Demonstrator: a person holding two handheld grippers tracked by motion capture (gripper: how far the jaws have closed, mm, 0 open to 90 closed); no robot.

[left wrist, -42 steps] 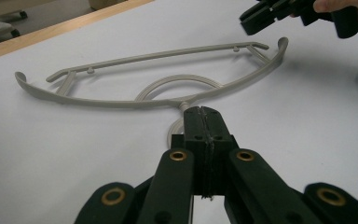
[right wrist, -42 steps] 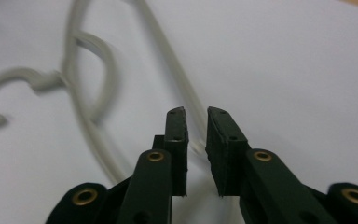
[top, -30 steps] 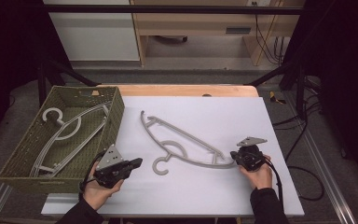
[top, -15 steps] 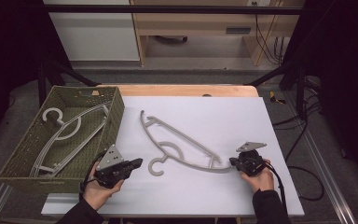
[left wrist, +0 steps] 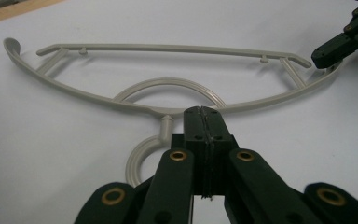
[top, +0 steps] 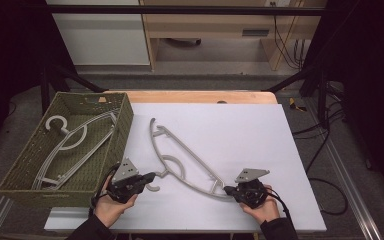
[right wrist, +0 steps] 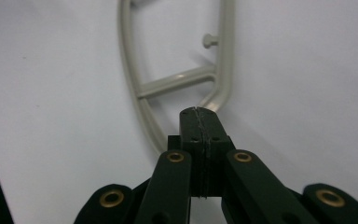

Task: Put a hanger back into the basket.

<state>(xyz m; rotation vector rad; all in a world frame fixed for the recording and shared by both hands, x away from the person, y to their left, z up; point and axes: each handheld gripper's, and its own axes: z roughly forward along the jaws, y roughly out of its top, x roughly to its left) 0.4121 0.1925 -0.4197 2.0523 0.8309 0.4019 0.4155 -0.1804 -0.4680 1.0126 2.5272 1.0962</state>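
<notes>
The grey hanger (top: 180, 160) lies flat on the white table (top: 260, 135), just beside the green basket (top: 15, 172), which already has another hanger (top: 72, 142) in it. The right gripper (top: 228, 189) has slid in from the side since a moment ago, and its tip now touches the near end of the hanger on the table. Its jaws are pressed together with nothing between them. The left gripper (top: 151, 176) has stayed put by the hook (left wrist: 142, 156), jaws pressed together too and holding nothing. It looks like both are getting ready to push or lift this hanger toward the basket.
</notes>
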